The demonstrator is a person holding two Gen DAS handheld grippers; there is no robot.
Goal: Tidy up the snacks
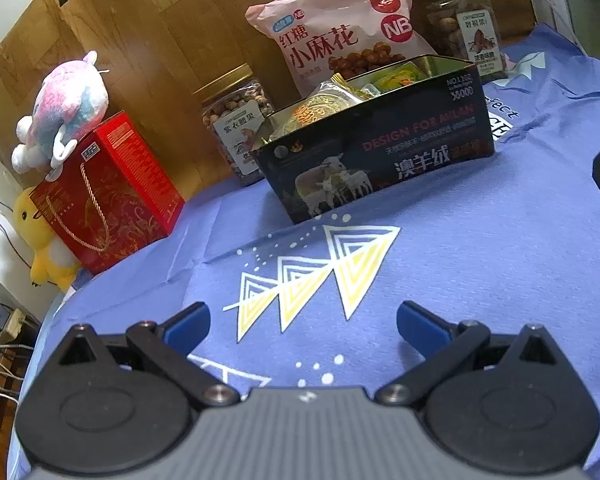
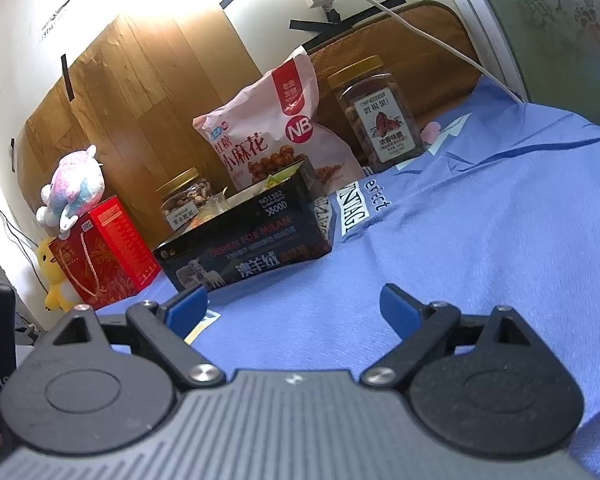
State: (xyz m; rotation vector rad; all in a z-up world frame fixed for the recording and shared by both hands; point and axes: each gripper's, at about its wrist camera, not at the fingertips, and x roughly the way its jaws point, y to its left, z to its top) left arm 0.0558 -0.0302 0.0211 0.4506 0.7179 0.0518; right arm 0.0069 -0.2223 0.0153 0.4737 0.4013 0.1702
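both my grippers — left gripper (image 1: 302, 322), right gripper (image 2: 294, 306) — gape wide, empty, over blue cloth (image 1: 480, 248); black tin (image 1: 380, 148) of snacks ahead.

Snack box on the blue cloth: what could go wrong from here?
1. The black box looks heaped above its rim; packets may spill if nudged.
2. The pink bag leans upright just behind it and could topple.
3. The cloth is creased; either open tool, left tool or right tool, might snag it.
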